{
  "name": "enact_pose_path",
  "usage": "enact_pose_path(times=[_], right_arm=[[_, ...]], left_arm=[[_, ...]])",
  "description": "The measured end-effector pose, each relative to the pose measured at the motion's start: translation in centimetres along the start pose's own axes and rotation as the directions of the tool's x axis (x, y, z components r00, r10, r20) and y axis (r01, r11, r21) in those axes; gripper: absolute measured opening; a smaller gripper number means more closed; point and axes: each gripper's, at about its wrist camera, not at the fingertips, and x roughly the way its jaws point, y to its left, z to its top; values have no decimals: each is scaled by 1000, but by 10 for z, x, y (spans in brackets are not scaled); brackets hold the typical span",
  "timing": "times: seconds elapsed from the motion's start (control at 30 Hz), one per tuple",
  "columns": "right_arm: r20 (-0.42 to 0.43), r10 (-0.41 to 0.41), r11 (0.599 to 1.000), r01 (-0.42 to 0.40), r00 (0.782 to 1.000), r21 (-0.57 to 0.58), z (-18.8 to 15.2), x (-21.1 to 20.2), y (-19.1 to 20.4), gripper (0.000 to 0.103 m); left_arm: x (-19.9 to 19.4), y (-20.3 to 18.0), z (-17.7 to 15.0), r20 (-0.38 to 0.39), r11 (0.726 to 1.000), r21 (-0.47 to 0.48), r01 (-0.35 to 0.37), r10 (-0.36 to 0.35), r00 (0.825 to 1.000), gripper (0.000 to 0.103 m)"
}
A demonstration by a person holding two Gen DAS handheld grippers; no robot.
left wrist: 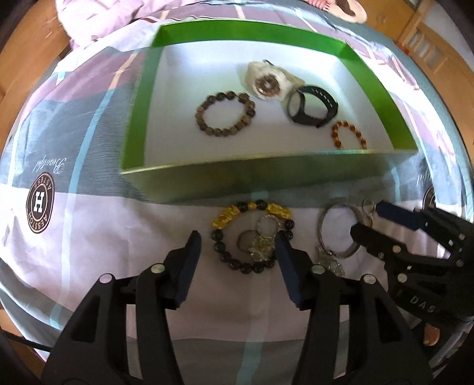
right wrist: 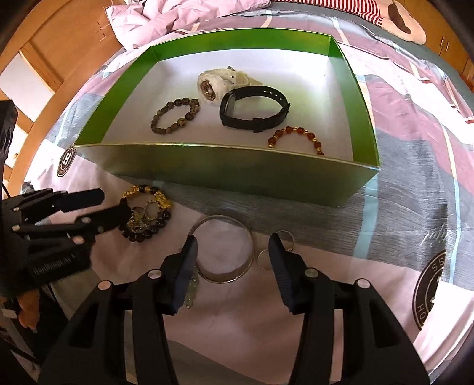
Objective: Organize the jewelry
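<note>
Box: green box (left wrist: 257, 177) on the bedsheet (left wrist: 89, 237), at 12 o'clock in both views.
In box: brown bracelet (left wrist: 225, 114), white watch (left wrist: 268, 80), black watch (left wrist: 312, 108), amber bracelet (left wrist: 349, 134) at 3 o'clock of the rest.
Outside box: black-gold bracelet (left wrist: 251, 234) and bangle (right wrist: 225, 248) lie on the sheet, just before the near wall.
Left gripper (left wrist: 237, 241): jaws spread, nothing pinched; black-gold bracelet lies between and just beyond the tips.
Right gripper (right wrist: 232, 244): jaws spread around the bangle; whether the pads touch it I cannot tell.
Left view only: small ring and clear charm (left wrist: 260, 242) inside the black-gold bracelet; round logo (left wrist: 40, 204) at 9 o'clock.
Right view only: small rings (right wrist: 286, 237) beside the right finger; striped cloth (right wrist: 349, 9) at 1 o'clock.
</note>
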Motion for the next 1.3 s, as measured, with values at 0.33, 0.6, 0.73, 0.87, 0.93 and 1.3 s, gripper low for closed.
enact_pose_path(times=[0.33, 0.6, 0.73, 0.87, 0.93, 1.3], right_arm=[[-22, 81, 996, -80, 996, 33, -1, -3, 0, 50], [-111, 110, 985, -123, 988, -119, -24, 3, 45, 50], [-133, 53, 982, -76, 990, -174, -31, 16, 59, 50], [-118, 17, 980, -40, 993, -197, -31, 23, 60, 38], [-111, 17, 981, -38, 994, -193, -30, 24, 57, 37], [-92, 7, 980, -26, 996, -198, -27, 27, 59, 33]], left_arm=[[1, 20, 2, -20, 997, -73, -21, 19, 1000, 60], [8, 19, 4, -30, 997, -65, -46, 45, 999, 65], [14, 16, 4, -38, 997, -61, -52, 50, 998, 65], [16, 13, 5, -35, 997, -58, -54, 52, 998, 66], [16, 13, 6, -36, 997, -58, -54, 52, 998, 66], [18, 5, 5, -36, 998, -34, -46, 45, 998, 70]])
